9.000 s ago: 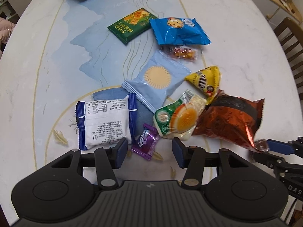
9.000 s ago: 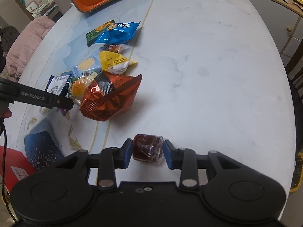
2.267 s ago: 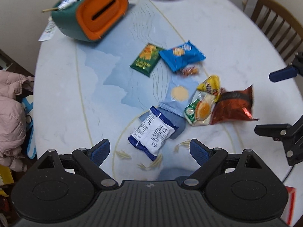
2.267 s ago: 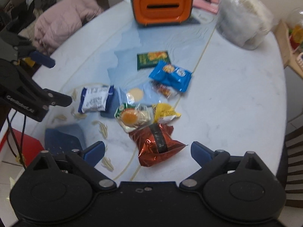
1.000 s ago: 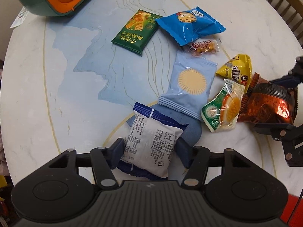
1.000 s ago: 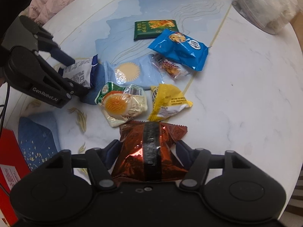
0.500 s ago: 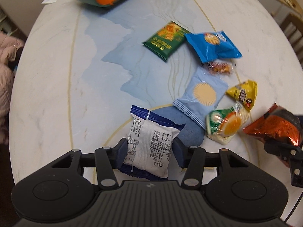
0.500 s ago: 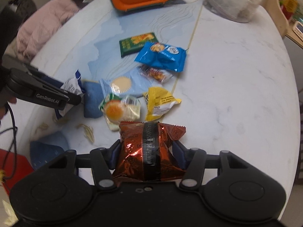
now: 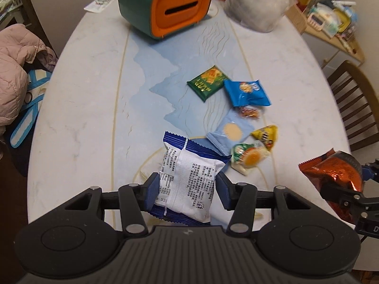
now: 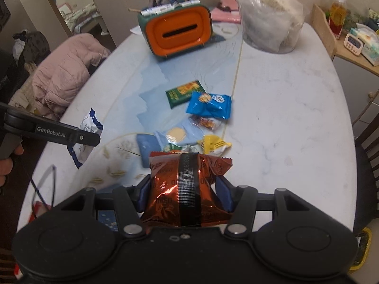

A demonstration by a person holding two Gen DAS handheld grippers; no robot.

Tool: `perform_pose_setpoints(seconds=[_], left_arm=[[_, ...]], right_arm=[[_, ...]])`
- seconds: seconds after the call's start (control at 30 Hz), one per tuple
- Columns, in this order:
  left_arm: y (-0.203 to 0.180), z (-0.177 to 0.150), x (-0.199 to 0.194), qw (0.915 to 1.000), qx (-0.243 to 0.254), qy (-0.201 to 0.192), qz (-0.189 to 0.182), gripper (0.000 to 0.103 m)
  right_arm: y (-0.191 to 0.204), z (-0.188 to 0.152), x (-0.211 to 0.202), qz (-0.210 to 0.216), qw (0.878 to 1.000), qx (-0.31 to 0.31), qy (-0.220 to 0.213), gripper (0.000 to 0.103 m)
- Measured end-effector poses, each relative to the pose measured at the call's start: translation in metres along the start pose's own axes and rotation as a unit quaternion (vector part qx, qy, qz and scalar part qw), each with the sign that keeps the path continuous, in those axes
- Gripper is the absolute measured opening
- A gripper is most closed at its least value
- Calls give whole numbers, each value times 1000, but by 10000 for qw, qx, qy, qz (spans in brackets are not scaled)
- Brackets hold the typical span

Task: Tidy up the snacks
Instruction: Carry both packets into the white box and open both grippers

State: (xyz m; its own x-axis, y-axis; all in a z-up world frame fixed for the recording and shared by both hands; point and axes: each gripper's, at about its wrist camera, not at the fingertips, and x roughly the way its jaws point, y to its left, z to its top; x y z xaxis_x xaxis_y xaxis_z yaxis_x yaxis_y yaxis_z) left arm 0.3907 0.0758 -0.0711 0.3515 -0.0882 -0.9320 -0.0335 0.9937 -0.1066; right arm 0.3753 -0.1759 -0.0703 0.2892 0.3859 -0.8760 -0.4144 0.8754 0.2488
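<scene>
My left gripper (image 9: 187, 189) is shut on a white-and-blue snack packet (image 9: 187, 172) and holds it above the marble table (image 9: 83, 94). In the right wrist view my right gripper (image 10: 184, 191) is shut on a copper foil bag (image 10: 187, 179), also lifted; that bag (image 9: 336, 170) shows at the right edge of the left wrist view. On the table lie a green packet (image 9: 207, 82), a blue cookie bag (image 9: 246, 92), a small candy (image 9: 248, 113), a pale blue packet (image 9: 231, 132), a yellow bag (image 9: 266, 135) and a green-orange packet (image 9: 248, 157).
A green and orange box (image 9: 165, 7) stands at the far end of the table beside a clear plastic bag (image 9: 255, 2). A wooden chair (image 9: 355, 99) is at the right edge, and a pink jacket (image 9: 11, 71) lies at the left.
Both grippers have risen from the table, each carrying its packet. The table and the loose snacks now look farther away, and more of the room shows.
</scene>
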Motion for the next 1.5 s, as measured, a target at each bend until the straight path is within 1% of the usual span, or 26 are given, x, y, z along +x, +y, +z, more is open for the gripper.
perform_pose_setpoints(seconds=[0.33, 0.53, 0.67, 0.87, 1.13, 1.33, 1.5], left_arm=[[0, -39, -76, 9995, 54, -285, -137, 51], [-1, -70, -113, 9993, 145, -308, -129, 51], [-3, -94, -129, 9992, 243, -270, -151, 51], [-8, -129, -143, 9990, 365, -165, -198, 51], [-11, -168, -155, 9987, 422, 17, -278, 51], [-11, -197, -150, 9983, 447, 190, -334, 51], [-11, -219, -134, 9984, 412, 287, -273, 51]], right_arm=[[34, -15, -56, 91, 9996, 53, -270, 56], [57, -33, -88, 109, 9992, -8, -380, 56], [71, -48, -103, 104, 9993, -39, -368, 56], [89, -71, -112, 77, 9996, -79, -250, 56], [107, -99, -121, 124, 9998, -129, -130, 56], [118, -122, -120, 196, 9997, -142, 14, 56], [121, -143, -105, 210, 9996, -58, 187, 56]])
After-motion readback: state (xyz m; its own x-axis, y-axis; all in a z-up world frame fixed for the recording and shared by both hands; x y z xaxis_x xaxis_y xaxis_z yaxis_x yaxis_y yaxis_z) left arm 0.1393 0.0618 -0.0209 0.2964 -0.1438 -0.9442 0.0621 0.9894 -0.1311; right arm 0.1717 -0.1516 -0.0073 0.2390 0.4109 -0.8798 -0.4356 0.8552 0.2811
